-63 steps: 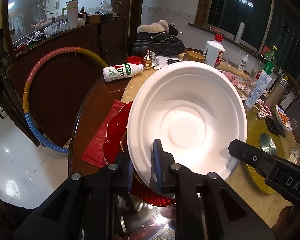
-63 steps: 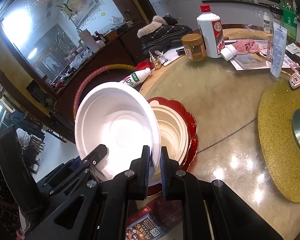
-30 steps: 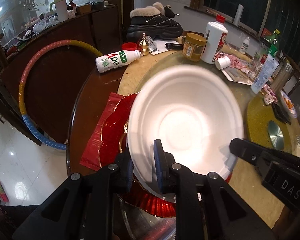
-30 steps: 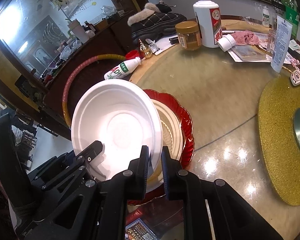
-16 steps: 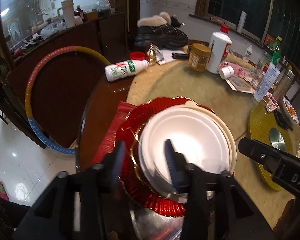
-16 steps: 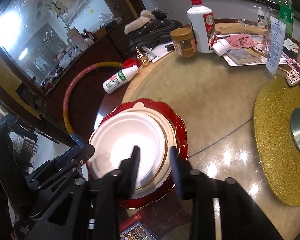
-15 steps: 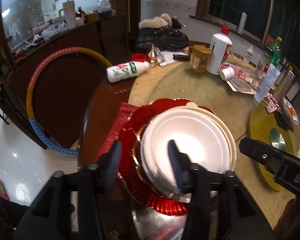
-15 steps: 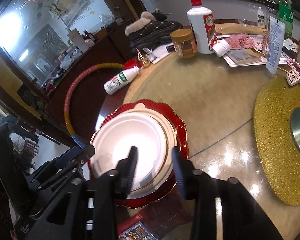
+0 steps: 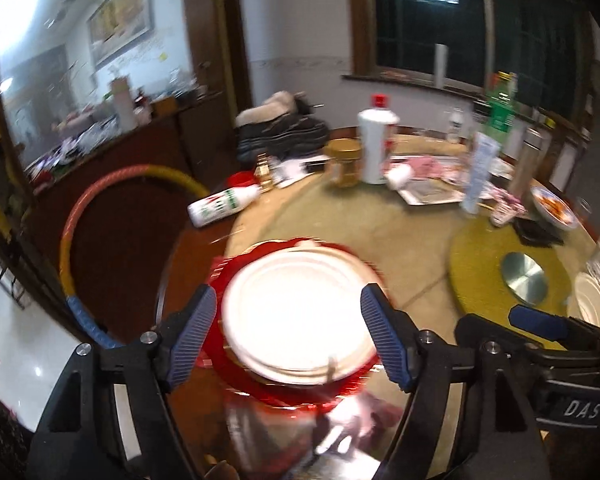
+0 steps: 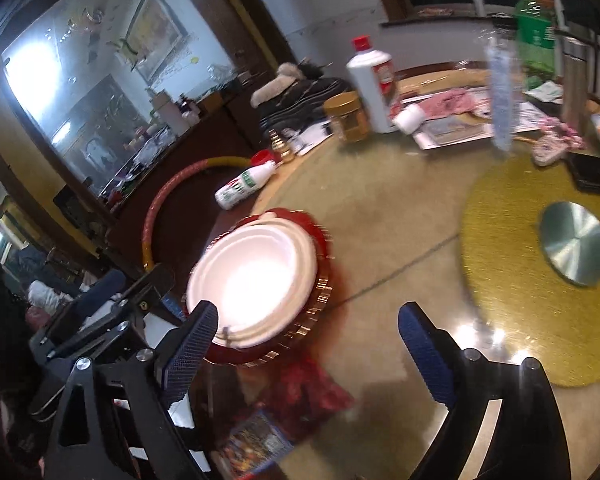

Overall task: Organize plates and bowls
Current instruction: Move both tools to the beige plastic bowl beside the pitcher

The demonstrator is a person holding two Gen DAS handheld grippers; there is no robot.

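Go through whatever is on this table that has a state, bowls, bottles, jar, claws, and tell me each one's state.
White bowl: nested in the stack on the red plate, released.
Red plate: flat on the table, under the bowls.
Left claw: open, just widened, gripping nothing.
Right claw: open, just widened, empty.
Milk bottle: lying on its side.
White liquor bottle: upright, capped.
Jar: upright, lidded.

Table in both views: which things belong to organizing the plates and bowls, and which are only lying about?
Belong to the job:
- white bowl, on top of the stack
- red plate, under the stack

Only lying about:
- white milk bottle, on its side
- brown jar
- white bottle with red cap
- gold mat
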